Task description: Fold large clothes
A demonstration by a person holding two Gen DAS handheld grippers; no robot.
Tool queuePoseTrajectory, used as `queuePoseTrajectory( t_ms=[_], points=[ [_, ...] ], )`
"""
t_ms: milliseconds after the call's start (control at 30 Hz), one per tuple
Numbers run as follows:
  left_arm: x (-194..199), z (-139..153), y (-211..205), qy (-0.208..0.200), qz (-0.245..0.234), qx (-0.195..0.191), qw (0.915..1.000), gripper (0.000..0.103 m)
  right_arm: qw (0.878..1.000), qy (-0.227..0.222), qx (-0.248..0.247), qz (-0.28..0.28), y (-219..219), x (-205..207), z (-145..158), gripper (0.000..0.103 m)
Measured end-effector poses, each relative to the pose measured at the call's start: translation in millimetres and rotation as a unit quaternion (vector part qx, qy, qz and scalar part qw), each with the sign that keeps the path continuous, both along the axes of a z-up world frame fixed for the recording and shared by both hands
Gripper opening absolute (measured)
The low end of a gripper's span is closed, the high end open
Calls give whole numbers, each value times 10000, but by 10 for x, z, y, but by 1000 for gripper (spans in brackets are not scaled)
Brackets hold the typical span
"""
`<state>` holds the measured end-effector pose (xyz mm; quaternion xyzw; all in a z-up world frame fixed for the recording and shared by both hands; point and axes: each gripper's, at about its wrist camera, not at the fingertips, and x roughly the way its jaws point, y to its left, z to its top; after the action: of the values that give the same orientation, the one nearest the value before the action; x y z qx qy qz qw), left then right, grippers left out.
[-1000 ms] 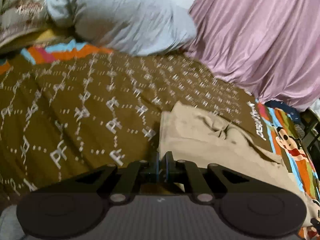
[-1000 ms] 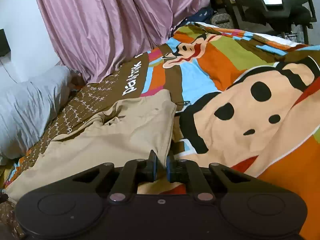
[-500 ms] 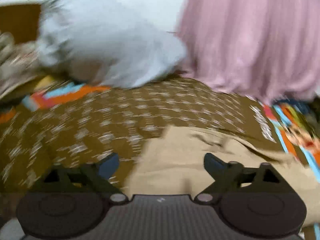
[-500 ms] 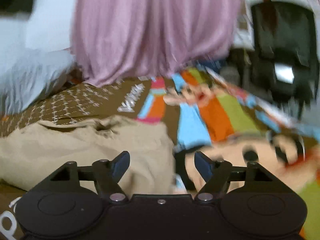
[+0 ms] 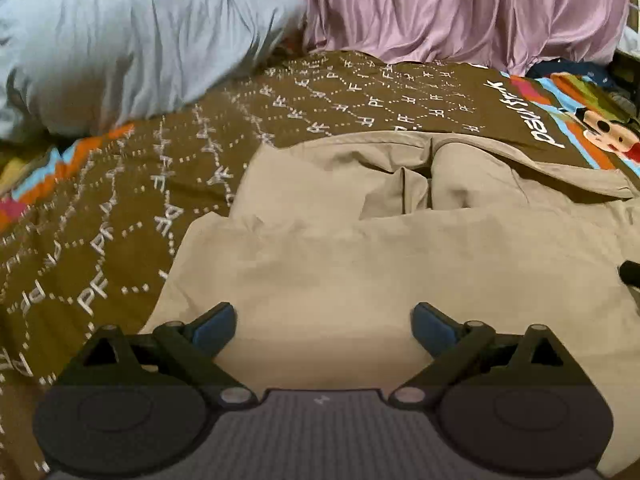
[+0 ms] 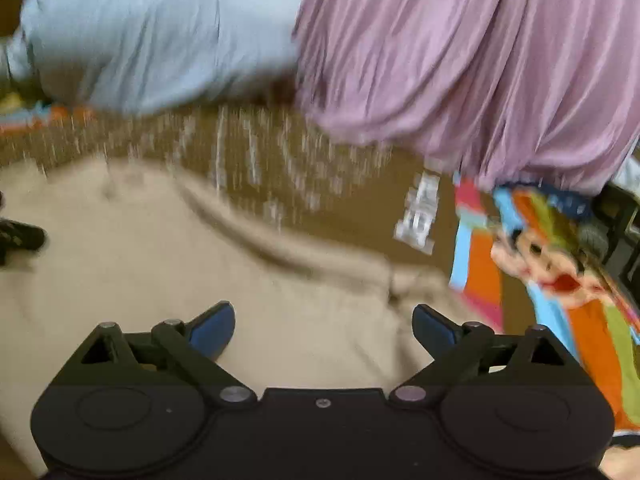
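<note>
Bedspread (image 5: 120, 208) under tan garment (image 5: 360, 264); both grippers' fingers (image 5: 212, 322) (image 6: 212, 326) just spread wide, empty.

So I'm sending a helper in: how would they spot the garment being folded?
Find the bed with the brown patterned bedspread below the pink curtain. On it lies the plain beige cloth garment, the only unpatterned tan fabric, unlike the pale blue pillow behind.

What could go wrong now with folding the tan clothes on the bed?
1. Both the left gripper and the right gripper have just been opening, with nothing pinched, so the fold in the tan garment may slump open.
2. The bunched wrinkle near its far edge could get pressed into the next fold.
3. A grab might pinch the brown bedspread underneath too.
</note>
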<state>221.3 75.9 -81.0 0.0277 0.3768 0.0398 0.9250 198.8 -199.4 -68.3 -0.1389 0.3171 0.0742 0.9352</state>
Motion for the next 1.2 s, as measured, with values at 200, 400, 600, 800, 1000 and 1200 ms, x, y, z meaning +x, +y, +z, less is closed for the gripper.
queuePoseTrajectory(
  t_ms=[200,400,600,800,1000,1200],
  points=[
    [8,-39,-28,21,-10,95,10000,98,9997,47,-207,-117,70,49,-173,98],
    [-309,262,42,-298,136,-145,9994,98,9992,-70,386,-41,-102,-48,-68,97],
    [-1062,572,313,-517,379,-1389,9882,103,9945,-563,627,-617,-592,-616,300,97],
    [-1067,372,552,1,629,-2308,9710,103,9789,-86,1400,-1487,-1262,-949,6,98],
    [-881,153,793,183,960,-3360,9368,102,9757,-76,1563,-1531,-1325,-959,-100,100],
    [-810,66,823,155,942,-3611,9276,103,9786,-589,1435,-1350,-1096,-1077,151,100]
  ],
)
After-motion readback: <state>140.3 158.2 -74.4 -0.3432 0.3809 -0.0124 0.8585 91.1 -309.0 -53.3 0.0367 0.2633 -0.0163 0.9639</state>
